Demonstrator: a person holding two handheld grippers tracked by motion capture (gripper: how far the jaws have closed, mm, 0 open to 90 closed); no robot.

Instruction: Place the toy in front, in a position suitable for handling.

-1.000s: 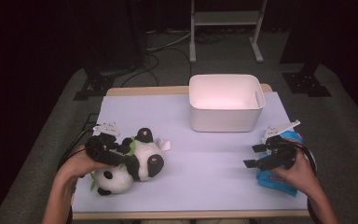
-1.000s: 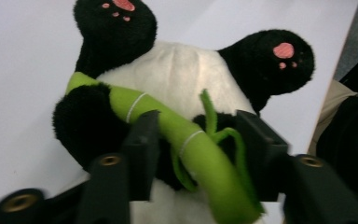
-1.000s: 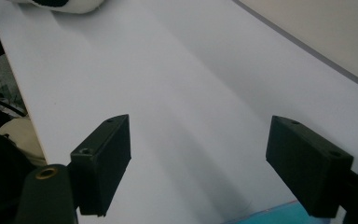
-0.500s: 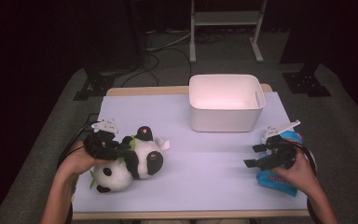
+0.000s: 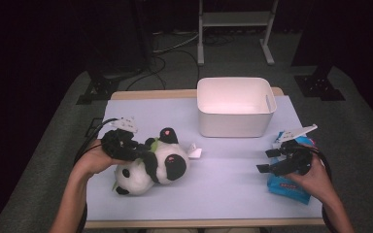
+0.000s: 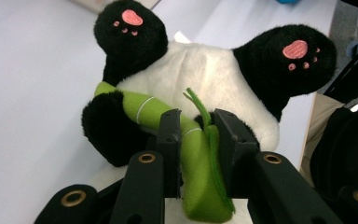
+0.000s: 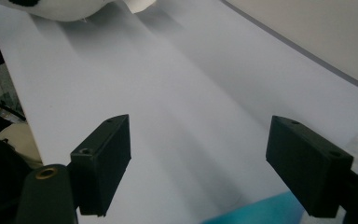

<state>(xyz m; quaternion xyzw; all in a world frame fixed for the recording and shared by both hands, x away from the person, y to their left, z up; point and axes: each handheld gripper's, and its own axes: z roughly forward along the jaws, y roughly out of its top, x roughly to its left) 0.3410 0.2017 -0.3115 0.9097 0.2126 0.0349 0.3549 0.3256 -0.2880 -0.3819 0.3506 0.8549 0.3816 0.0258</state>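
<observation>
Grip made: the plush panda (image 5: 150, 165) is caught by its green bamboo stalk (image 6: 196, 163).

The left hand-held gripper (image 6: 196, 140) has just been closing and now pinches that stalk between its jaws, the toy lying at the surface's (image 5: 223, 194) near left and looking ready to lift, likely toward the white bin (image 5: 235, 104) at the back. The right hand-held gripper (image 5: 274, 160) waits wide open, empty, over a blue packet (image 5: 291, 187). Dark floor, cables and a metal stand lie beyond.
</observation>
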